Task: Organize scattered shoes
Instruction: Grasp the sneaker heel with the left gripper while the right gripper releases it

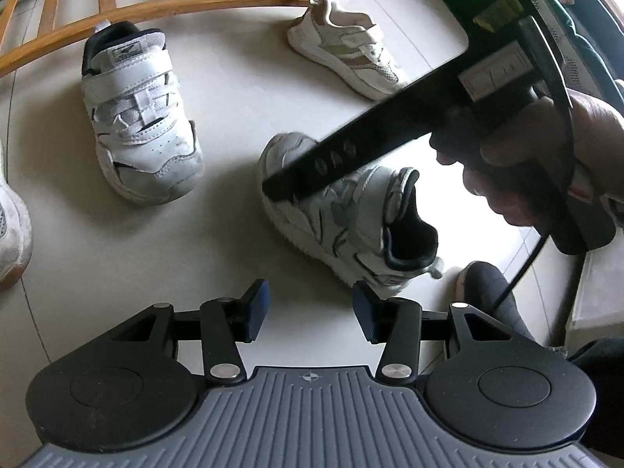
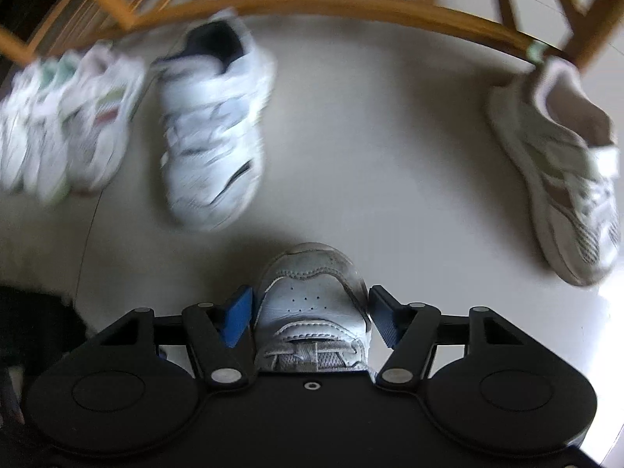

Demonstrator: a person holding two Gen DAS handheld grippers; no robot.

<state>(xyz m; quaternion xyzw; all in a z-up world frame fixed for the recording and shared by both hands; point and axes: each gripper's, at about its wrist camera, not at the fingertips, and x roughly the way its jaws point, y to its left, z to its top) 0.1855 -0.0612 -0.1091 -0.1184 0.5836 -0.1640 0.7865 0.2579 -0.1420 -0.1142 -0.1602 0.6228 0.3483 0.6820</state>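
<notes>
Four shoes at least lie on the floor (image 1: 234,89) by the wooden rack (image 1: 156,4). My right tongs (image 2: 310,312) straddle the toe of a white sneaker (image 2: 312,296), pads just beside it; whether they press I cannot tell. Its mate (image 2: 214,117) sits beside a paired-looking couple (image 2: 58,124) near the rack. My left tongs (image 1: 310,312) hover open and empty. One beige-striped sneaker (image 1: 347,46) lies apart, unsorted.

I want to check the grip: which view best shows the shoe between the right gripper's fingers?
The right wrist view: the shoe sits sharp between the right gripper fingers. The left wrist view shows it whole, partly behind that gripper.
</notes>
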